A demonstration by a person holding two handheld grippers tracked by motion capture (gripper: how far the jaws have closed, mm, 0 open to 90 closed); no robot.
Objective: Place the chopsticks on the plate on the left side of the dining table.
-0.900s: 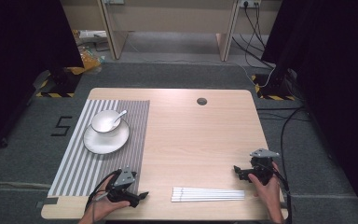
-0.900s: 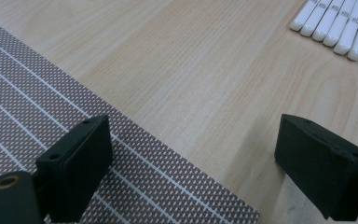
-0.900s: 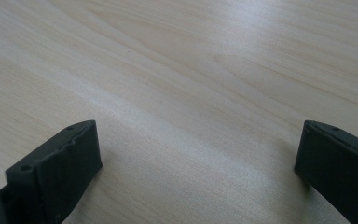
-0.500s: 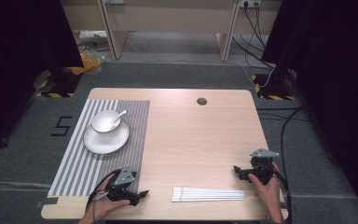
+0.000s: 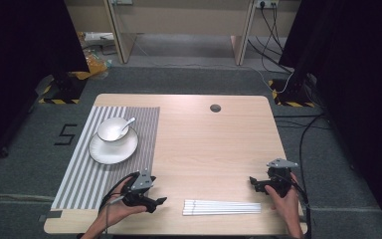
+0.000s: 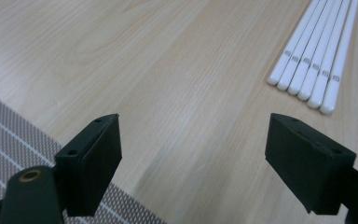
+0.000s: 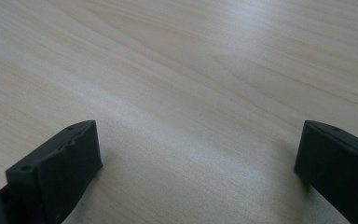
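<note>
In the high view, the left hand-held gripper (image 5: 155, 202) lay low over the front part of the counter (image 5: 214, 144), close to the front left corner and just beside the right edge of the striped placemat (image 5: 79, 184). Its jaws pointed to the right, toward the row of white chopsticks (image 5: 222, 207), which lay flat along the front edge, near the middle, and it did not touch them. The right hand-held gripper (image 5: 254, 182) was near the front right corner, just behind the right end of the chopsticks, with its jaws pointing to the left. Farther back on the placemat stood a white plate (image 5: 113, 147) with a bowl (image 5: 112, 129) and a spoon (image 5: 127, 124) on it.

In the left gripper view, the left hand-held gripper (image 6: 193, 163) had its jaws wide apart and nothing between them, only bare wood. The chopsticks (image 6: 314, 51) lay side by side ahead, in the upper right, well clear of the jaws. A corner of the placemat (image 6: 9, 135) showed at the lower left.

In the right gripper view, the right hand-held gripper (image 7: 198, 161) also stood wide, holding nothing, with its jaws low over the bare counter (image 7: 191, 70).
</note>
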